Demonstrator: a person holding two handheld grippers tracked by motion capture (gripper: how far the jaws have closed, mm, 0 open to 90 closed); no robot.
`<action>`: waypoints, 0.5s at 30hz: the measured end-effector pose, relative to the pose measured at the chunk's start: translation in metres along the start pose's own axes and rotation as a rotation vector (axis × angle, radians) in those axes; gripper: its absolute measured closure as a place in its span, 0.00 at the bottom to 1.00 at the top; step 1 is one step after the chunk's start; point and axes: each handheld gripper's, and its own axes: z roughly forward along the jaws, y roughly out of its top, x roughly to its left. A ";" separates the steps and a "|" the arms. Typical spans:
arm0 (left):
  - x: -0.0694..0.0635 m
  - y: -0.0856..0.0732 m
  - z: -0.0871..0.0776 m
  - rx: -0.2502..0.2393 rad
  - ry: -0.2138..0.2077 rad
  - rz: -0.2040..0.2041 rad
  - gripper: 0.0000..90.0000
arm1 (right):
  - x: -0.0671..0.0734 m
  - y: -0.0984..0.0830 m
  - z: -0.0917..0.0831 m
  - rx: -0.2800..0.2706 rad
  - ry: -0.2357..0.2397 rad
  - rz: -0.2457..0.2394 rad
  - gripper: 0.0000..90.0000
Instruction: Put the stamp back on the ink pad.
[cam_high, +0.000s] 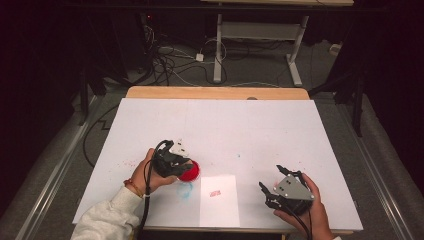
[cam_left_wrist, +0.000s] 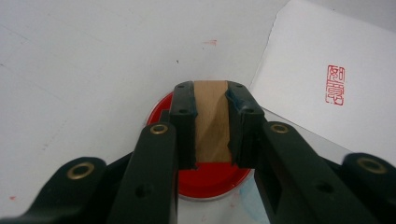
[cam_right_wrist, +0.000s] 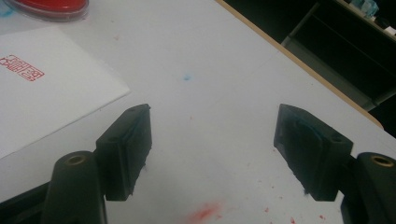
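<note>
High view. Nearest the camera, at 6 o'clock, a pale sleeve (cam_high: 107, 220) and two hands enter. The left gripper (cam_high: 176, 162), at 8 o'clock from table centre, stands over the red ink pad (cam_high: 191, 171). The right gripper (cam_high: 282, 186) rests at 4 o'clock, well apart. Between them lies the paper sheet (cam_high: 219, 201), already bearing a red seal print (cam_high: 215, 192). The table (cam_high: 220, 130) is covered in white, flecked with red and blue stains; beyond it are a dark floor, loose cables (cam_high: 170, 60) and a second table frame (cam_high: 260, 45).

Left gripper view. The jaws are clamped narrow on a wooden stamp block (cam_left_wrist: 212, 121), held upright with its far end on or just above the ink pad (cam_left_wrist: 210, 179); contact cannot be confirmed. Judgement: the block is gripped by its sides so its face can take ink squarely. The printed sheet (cam_left_wrist: 327, 79) lies at 2 o'clock.

Right gripper view. The jaws stand wide with nothing between them, over bare, red-speckled table cover (cam_right_wrist: 210, 140). Judgement: this gripper is parked clear while inking proceeds. The sheet (cam_right_wrist: 46, 102) lies at 10 o'clock, the ink pad (cam_right_wrist: 46, 8) at 11.
</note>
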 end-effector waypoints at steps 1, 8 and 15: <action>0.000 -0.001 0.002 0.006 0.001 -0.002 0.81 | 0.000 0.000 0.000 -0.002 -0.002 0.001 0.32; 0.001 -0.003 0.013 0.050 -0.009 -0.004 0.81 | 0.002 0.000 -0.002 -0.001 0.000 -0.006 0.32; 0.002 -0.003 0.018 0.065 -0.014 -0.008 0.81 | 0.001 -0.001 -0.003 0.002 0.001 -0.007 0.32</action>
